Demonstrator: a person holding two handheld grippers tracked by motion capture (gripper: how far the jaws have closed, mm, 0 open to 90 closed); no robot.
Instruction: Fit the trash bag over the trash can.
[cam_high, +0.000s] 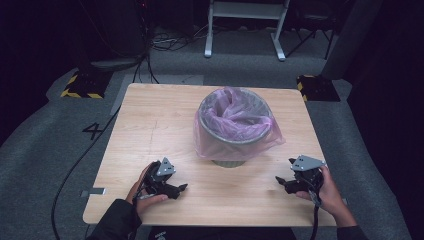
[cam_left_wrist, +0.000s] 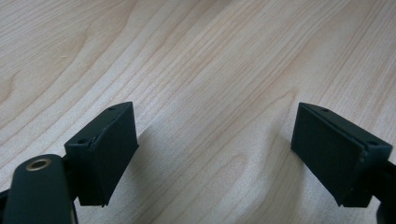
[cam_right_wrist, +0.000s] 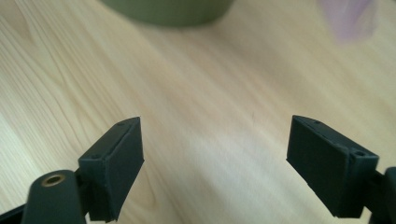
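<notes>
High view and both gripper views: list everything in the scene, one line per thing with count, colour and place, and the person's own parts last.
table: 1, light wood, centre of the high view
bin: 1, grey, upright at the middle of the table
bin liner: 1, translucent pink-purple, tucked inside the bin and draped over its rim
white frame: 1, white, on the floor beyond the table
hazard-striped blocks: 2, black with yellow stripes, on the floor by the table's far corners
floor cable: 1, black, on the grey carpet left of the table
left tool: 1, black with a grey plate, near edge left of the bin, jaws open and empty
right tool: 1, black with a grey plate, near edge right of the bin, jaws open and empty
hands: 2, each holding a tool
</notes>
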